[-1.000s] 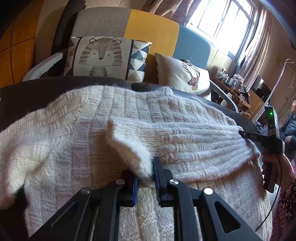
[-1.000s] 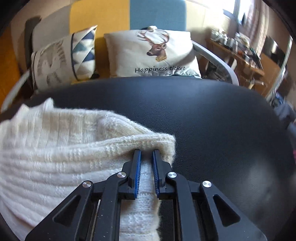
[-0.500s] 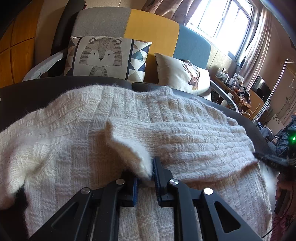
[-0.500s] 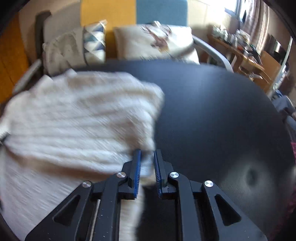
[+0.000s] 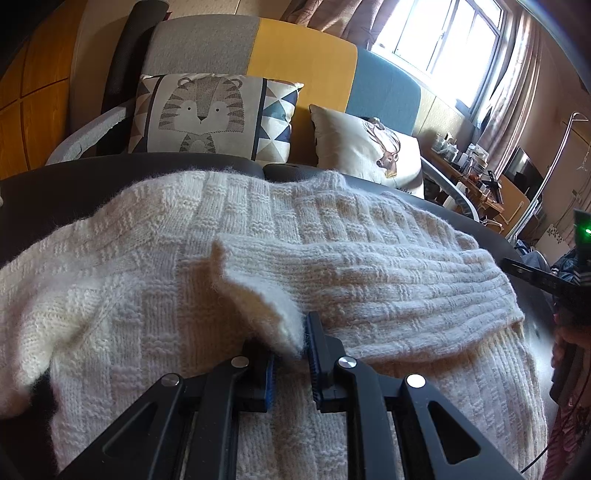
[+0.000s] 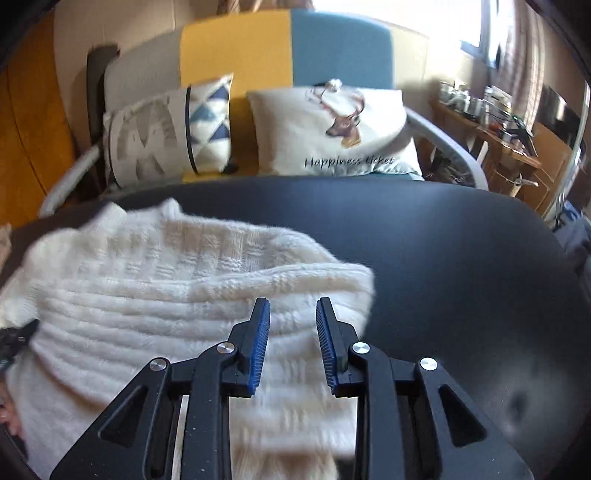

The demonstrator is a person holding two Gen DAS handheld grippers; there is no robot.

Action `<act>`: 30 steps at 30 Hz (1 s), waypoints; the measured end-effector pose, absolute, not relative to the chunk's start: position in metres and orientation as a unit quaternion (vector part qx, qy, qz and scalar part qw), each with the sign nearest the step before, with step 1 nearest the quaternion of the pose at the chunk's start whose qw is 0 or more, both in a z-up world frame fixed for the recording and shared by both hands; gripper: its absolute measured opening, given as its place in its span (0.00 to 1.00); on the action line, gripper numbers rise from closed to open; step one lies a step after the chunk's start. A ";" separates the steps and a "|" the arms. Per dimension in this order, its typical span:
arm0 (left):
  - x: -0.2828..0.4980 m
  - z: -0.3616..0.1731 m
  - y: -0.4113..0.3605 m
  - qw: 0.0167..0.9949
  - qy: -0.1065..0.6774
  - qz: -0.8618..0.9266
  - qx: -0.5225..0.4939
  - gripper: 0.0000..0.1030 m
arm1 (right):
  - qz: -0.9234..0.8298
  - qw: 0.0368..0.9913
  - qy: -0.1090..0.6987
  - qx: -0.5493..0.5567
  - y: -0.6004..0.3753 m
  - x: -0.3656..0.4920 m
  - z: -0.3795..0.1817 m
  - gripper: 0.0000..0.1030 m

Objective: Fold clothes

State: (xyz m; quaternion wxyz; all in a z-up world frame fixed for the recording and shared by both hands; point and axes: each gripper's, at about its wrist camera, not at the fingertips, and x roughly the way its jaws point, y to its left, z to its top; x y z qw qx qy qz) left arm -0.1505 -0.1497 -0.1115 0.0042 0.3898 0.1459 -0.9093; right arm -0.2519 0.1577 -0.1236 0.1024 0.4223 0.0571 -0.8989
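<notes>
A cream knitted sweater (image 5: 258, 258) is lying spread across a dark round table (image 5: 55, 195), and everything here is placed relative to that sweater.

The left gripper (image 5: 290, 343) is angling downward at the sweater's near middle, its two blue-padded fingers pinching a raised corner of a folded-over knit panel. The right gripper (image 6: 291, 332) is hovering above the sweater's right edge, also tilted down; its jaws are opening, the blue pads (image 6: 258, 343) standing apart with nothing pinched between them, only knit lying below.

The left wrist view is showing the sweater almost whole, with the folded panel running rightward, and at the far right edge the other gripper's black body with a green light (image 5: 585, 230). The right wrist view, slightly blurred, is showing bare tabletop (image 6: 461, 266) stretching to the right of the sweater, and the words "Happiness ticket" on a cushion.

Behind the sweater a sofa (image 5: 303, 55) with grey, yellow and blue back panels is holding a tiger-print cushion (image 5: 207, 114) and a deer-print cushion (image 5: 369, 147). Further right, a bright window (image 5: 450, 33) with curtains is lighting a cluttered wooden desk (image 5: 476, 177).
</notes>
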 end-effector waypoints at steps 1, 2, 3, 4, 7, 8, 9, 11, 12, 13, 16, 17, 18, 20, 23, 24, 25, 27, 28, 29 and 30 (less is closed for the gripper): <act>-0.151 -0.112 -0.150 0.005 0.145 -0.909 0.390 0.15 | -0.892 0.091 0.071 0.436 0.155 -0.261 -0.134 0.26; -0.151 -0.112 -0.150 0.005 0.144 -0.910 0.390 0.15 | -0.887 0.077 0.078 0.449 0.157 -0.269 -0.144 0.26; -0.151 -0.112 -0.150 0.005 0.143 -0.910 0.390 0.15 | -0.890 0.073 0.060 0.446 0.164 -0.270 -0.146 0.26; -0.151 -0.112 -0.150 0.005 0.142 -0.910 0.390 0.15 | -0.893 0.068 0.042 0.443 0.170 -0.271 -0.148 0.26; -0.151 -0.112 -0.149 0.007 0.138 -0.910 0.390 0.15 | -0.894 0.063 0.018 0.442 0.177 -0.274 -0.148 0.26; -0.151 -0.112 -0.148 0.007 0.136 -0.911 0.390 0.15 | -0.892 0.061 0.023 0.447 0.176 -0.272 -0.144 0.26; -0.151 -0.112 -0.148 0.008 0.135 -0.911 0.390 0.15 | -0.889 0.058 0.029 0.452 0.175 -0.269 -0.140 0.28; -0.152 -0.112 -0.148 0.009 0.133 -0.911 0.391 0.15 | -0.893 0.073 0.022 0.443 0.166 -0.258 -0.127 0.30; -0.152 -0.112 -0.148 0.010 0.132 -0.911 0.391 0.15 | -0.899 0.088 0.010 0.430 0.160 -0.250 -0.119 0.30; -0.152 -0.112 -0.148 0.010 0.131 -0.911 0.391 0.15 | -0.903 0.103 -0.002 0.417 0.153 -0.241 -0.112 0.30; -0.152 -0.112 -0.147 0.011 0.129 -0.911 0.391 0.15 | -0.901 0.175 0.003 0.398 0.114 -0.217 -0.099 0.30; -0.152 -0.111 -0.147 0.011 0.129 -0.911 0.391 0.15 | -0.896 0.195 0.010 0.400 0.100 -0.212 -0.099 0.30; -0.152 -0.111 -0.147 0.011 0.129 -0.911 0.391 0.15 | -0.889 0.215 0.015 0.403 0.086 -0.207 -0.101 0.30; -0.152 -0.111 -0.147 0.011 0.130 -0.911 0.391 0.15 | -0.879 0.243 0.020 0.410 0.060 -0.196 -0.107 0.30; -0.152 -0.112 -0.147 0.010 0.132 -0.911 0.391 0.15 | -0.871 0.244 0.029 0.426 0.040 -0.190 -0.124 0.30; -0.152 -0.112 -0.148 0.009 0.133 -0.911 0.391 0.15 | -0.867 0.242 0.030 0.434 0.037 -0.190 -0.131 0.30; -0.152 -0.112 -0.148 0.009 0.133 -0.911 0.391 0.15 | -0.872 0.239 0.032 0.426 0.036 -0.187 -0.135 0.30; -0.153 -0.112 -0.148 0.009 0.133 -0.911 0.391 0.15 | -0.878 0.232 0.040 0.417 0.035 -0.182 -0.139 0.30; -0.153 -0.112 -0.148 0.009 0.133 -0.911 0.391 0.15 | -0.880 0.228 0.045 0.415 0.033 -0.181 -0.140 0.30; -0.153 -0.112 -0.148 0.009 0.132 -0.911 0.391 0.15 | -0.882 0.224 0.050 0.412 0.032 -0.180 -0.140 0.30; -0.153 -0.112 -0.149 0.009 0.132 -0.910 0.392 0.15 | -0.883 0.221 0.055 0.410 0.031 -0.178 -0.141 0.30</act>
